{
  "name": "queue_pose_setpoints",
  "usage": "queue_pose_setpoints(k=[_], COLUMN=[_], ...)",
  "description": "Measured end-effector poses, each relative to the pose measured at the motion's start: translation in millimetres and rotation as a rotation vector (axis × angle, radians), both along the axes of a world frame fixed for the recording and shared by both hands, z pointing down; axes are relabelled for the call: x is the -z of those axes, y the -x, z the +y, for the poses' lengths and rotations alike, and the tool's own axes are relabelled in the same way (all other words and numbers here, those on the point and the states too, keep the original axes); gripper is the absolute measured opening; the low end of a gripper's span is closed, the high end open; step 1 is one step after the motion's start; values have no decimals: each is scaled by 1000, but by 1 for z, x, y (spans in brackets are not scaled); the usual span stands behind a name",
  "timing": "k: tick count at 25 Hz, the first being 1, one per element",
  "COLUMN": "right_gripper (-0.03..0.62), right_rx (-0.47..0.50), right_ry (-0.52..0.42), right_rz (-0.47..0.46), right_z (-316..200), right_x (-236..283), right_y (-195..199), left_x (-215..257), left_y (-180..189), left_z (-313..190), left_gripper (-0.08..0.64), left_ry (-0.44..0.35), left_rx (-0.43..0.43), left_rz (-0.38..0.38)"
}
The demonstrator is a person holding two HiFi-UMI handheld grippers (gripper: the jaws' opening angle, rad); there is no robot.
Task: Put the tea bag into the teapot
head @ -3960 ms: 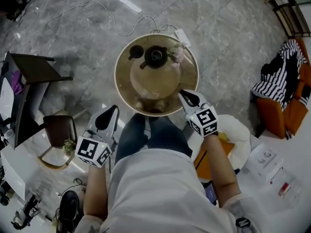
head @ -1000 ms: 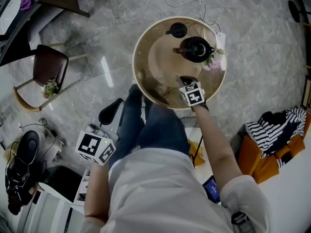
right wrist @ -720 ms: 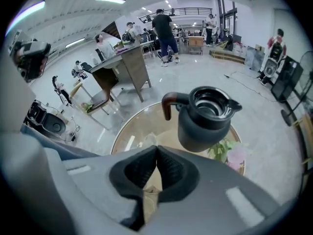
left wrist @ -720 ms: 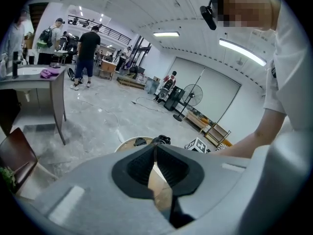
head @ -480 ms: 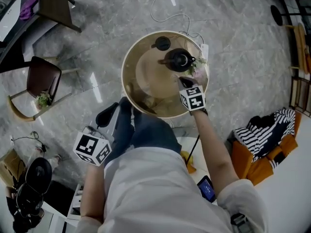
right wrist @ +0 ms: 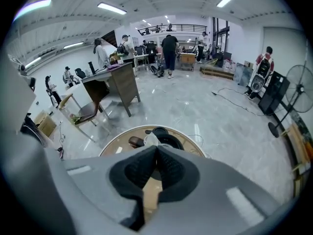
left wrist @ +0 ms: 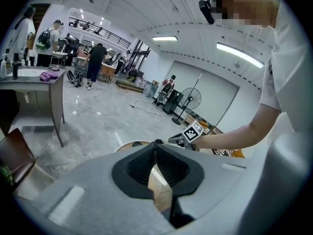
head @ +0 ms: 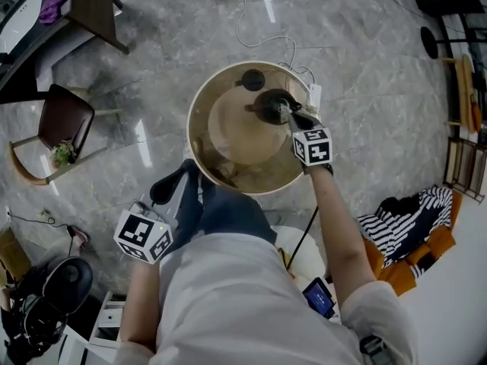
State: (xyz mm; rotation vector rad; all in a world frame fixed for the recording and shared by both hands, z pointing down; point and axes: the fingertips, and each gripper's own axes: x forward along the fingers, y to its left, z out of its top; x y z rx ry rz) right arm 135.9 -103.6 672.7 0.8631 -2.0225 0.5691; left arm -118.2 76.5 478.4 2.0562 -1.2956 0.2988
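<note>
A black teapot (head: 268, 106) stands open at the far right of the round wooden table (head: 228, 175), with its lid (head: 253, 78) lying behind it. My right gripper (head: 288, 114) hovers right over the teapot's mouth, shut on a small white tea bag (right wrist: 150, 140). In the right gripper view the tea bag sticks out of the tips just above the teapot (right wrist: 171, 142). My left gripper (head: 169, 182) hangs low beside the person's knee, off the table, shut and with nothing in it; in the left gripper view its tips (left wrist: 156, 142) meet.
A small brown dish (right wrist: 136, 142) sits left of the teapot. A white cable and power strip (head: 314, 93) lie on the floor behind the table. A chair (head: 61, 120) stands at the left and striped cloth on an orange seat (head: 411, 213) at the right.
My right gripper has moved from the table's middle out to the teapot and now holds the tea bag over its mouth. The left gripper has stayed by the knee.
</note>
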Motion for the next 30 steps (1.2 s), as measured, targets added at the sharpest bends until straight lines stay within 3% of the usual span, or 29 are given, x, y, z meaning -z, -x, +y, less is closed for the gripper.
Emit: queue_pose_setpoints(k=[11,23,30], right_gripper=[3,5,6], right_rx=[35,115,138], right_ry=[29,69,100], right_rz=[70,142,162], right_z=[-32,-18,-20], right_x=[-40,-72,-83], right_y=[-2,-8,9], left_x=[-12,-14,-18], left_y=[0,-9,4], left_z=[14,26,18], left_gripper=[11,11,11], left_ry=[49,68,89], left_rx=[23,54,54], left_rz=[-2,-6,6])
